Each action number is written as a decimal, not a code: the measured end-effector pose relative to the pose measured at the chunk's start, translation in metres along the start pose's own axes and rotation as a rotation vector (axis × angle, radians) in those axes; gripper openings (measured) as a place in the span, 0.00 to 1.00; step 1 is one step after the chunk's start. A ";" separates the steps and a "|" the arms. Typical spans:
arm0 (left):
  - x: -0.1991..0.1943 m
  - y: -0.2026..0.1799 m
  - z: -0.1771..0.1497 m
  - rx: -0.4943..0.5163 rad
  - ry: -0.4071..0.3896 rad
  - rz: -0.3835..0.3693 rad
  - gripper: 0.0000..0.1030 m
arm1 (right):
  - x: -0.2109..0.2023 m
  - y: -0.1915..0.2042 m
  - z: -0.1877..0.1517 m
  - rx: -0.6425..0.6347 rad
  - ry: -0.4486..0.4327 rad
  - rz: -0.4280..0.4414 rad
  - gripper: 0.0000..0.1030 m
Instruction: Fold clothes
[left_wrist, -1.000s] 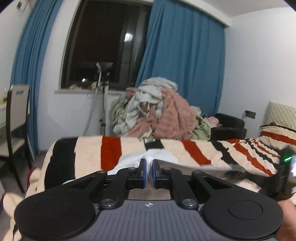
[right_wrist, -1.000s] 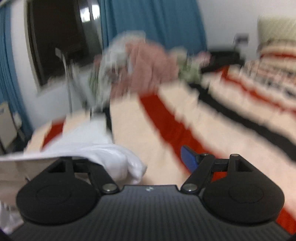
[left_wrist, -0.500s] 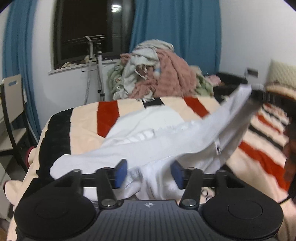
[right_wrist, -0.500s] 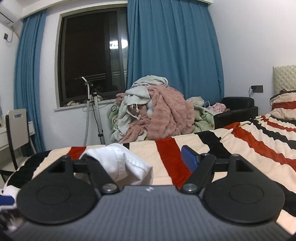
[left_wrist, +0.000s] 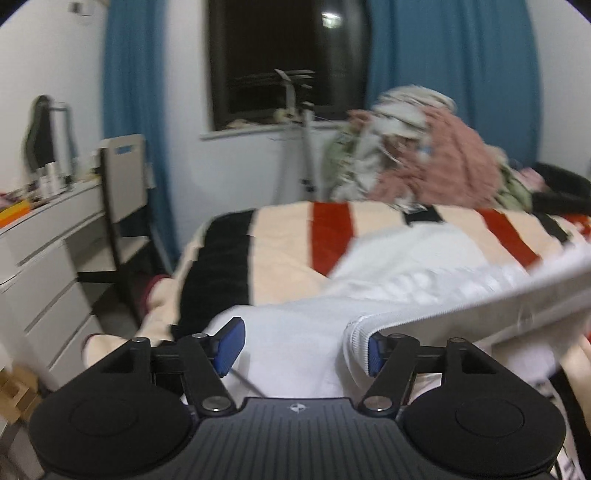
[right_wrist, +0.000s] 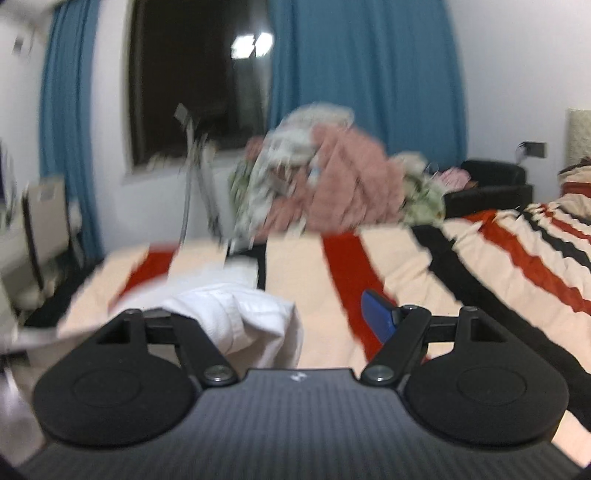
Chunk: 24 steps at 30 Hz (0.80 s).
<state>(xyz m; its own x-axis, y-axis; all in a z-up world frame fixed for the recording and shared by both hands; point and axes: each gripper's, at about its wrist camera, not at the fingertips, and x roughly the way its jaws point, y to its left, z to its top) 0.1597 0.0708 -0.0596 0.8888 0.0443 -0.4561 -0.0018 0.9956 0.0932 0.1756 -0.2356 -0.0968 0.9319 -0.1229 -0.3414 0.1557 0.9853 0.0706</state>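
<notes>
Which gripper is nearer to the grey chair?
Left. The left gripper, fingers opening over the white garment, is nearer the chair. The right gripper is farther right.

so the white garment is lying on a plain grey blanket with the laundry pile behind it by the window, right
Not quite: the blanket is striped cream, red and black, not plain grey. The left wrist view shows the white garment lying on it, with the laundry pile behind it by the window.

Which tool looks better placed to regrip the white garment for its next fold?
Probably left: the left tool, jaws opening, has the white garment between them; the right tool shows cloth only at one side.
</notes>
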 end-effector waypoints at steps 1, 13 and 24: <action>-0.003 0.004 0.001 -0.018 -0.013 0.005 0.65 | 0.002 0.002 -0.006 -0.010 0.032 -0.001 0.72; -0.073 0.030 -0.016 -0.240 -0.091 0.034 0.69 | -0.041 0.010 -0.023 0.026 0.046 -0.149 0.74; -0.226 0.066 0.120 -0.344 -0.493 0.014 0.71 | -0.178 0.034 0.161 -0.047 -0.405 -0.030 0.74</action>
<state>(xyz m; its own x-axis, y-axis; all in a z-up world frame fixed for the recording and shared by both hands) 0.0138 0.1169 0.1556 0.9952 0.0967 0.0147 -0.0906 0.9683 -0.2329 0.0674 -0.1990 0.1174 0.9822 -0.1795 0.0548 0.1787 0.9837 0.0203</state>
